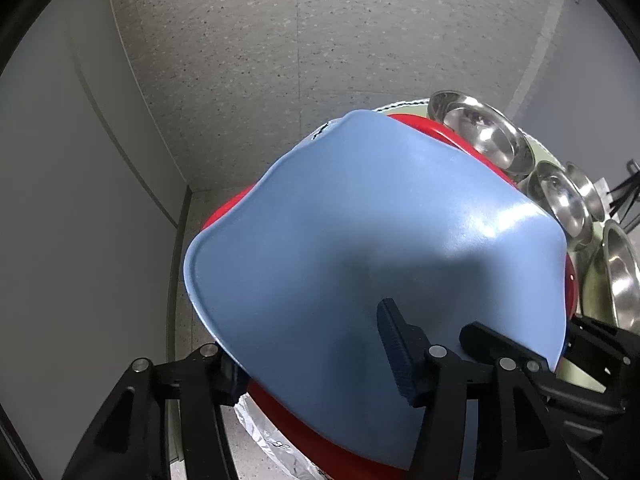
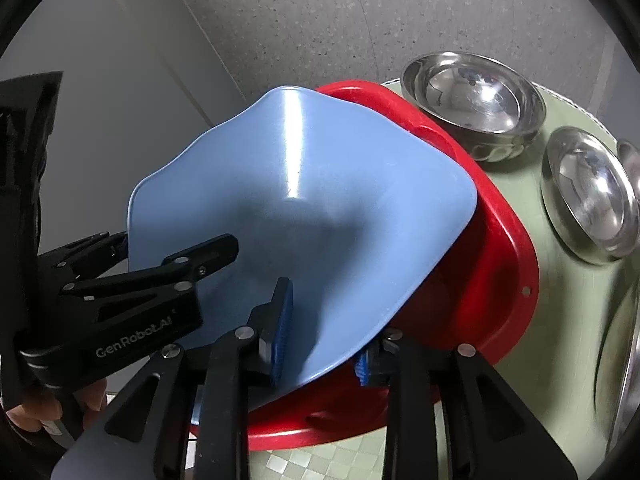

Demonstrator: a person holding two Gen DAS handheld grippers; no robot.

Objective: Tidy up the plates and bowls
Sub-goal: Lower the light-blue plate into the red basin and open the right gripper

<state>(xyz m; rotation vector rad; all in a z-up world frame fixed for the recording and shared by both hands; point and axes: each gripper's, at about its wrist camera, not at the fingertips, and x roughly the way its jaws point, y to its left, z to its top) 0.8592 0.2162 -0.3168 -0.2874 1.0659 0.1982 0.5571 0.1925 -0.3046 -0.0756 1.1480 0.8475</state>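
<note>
A blue square plate (image 1: 360,232) is held tilted above a red square plate (image 2: 492,248) that lies on a green table (image 2: 560,320). My left gripper (image 1: 316,364) is shut on the blue plate's near edge, one finger (image 1: 396,348) on top and the other under it. My right gripper (image 2: 320,344) is shut on the same blue plate (image 2: 300,200) from the other side, its blue pads clamping the rim. The left gripper also shows in the right wrist view (image 2: 168,264). Steel bowls (image 2: 476,96) sit beyond the red plate.
Several steel bowls (image 1: 480,136) line the table's right side, with another bowl (image 2: 588,196) close by. A speckled floor (image 1: 260,60) and grey wall panels lie beyond the table edge. Crinkled foil (image 1: 272,440) shows below the red plate.
</note>
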